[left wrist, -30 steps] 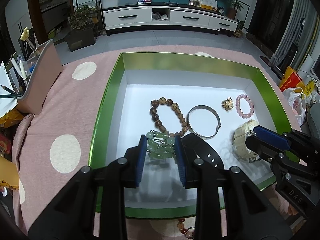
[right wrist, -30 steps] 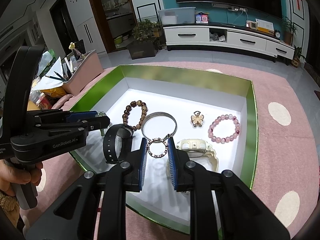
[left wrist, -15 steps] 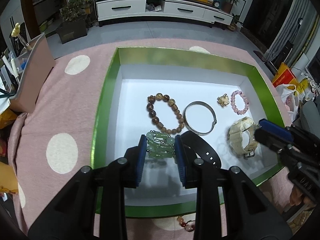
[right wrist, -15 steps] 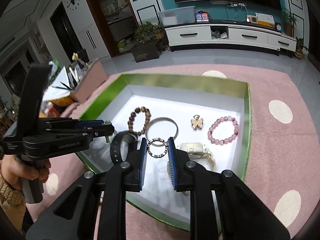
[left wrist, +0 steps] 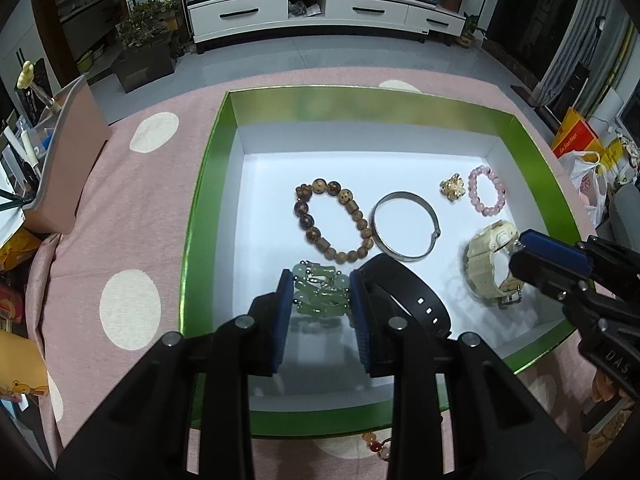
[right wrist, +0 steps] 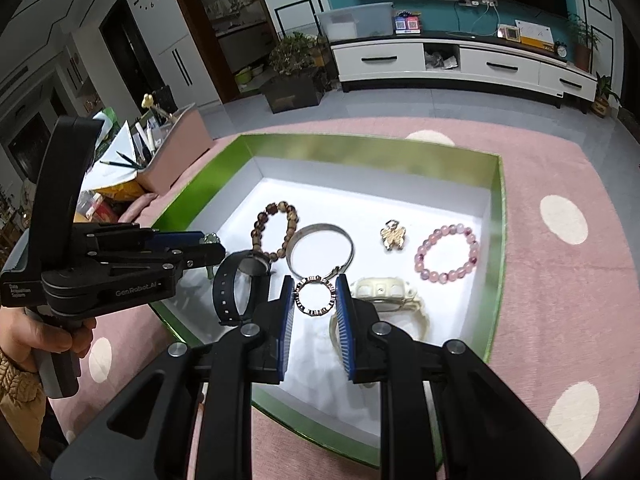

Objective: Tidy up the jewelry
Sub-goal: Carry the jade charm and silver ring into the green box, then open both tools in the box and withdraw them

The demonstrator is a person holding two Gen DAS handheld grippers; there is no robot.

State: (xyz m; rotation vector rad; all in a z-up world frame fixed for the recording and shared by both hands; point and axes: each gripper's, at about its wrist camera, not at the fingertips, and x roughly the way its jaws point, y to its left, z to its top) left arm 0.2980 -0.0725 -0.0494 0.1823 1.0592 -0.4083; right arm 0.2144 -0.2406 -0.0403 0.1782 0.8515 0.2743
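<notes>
In the left wrist view the left gripper [left wrist: 320,288] hides the near half of the black watch [left wrist: 412,300] and the lower part of the jade bracelet [left wrist: 318,290], and a red bead string [left wrist: 376,446] shows only in part below the box [left wrist: 200,208]. In the right wrist view the right gripper [right wrist: 315,300] covers the near side of the cream watch [right wrist: 384,292], while the left gripper [right wrist: 208,246] hides most of the jade piece

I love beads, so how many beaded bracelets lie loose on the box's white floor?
2: a brown wooden-bead bracelet at the left beside the silver bangle, and a pink bead bracelet at the far right.
</notes>
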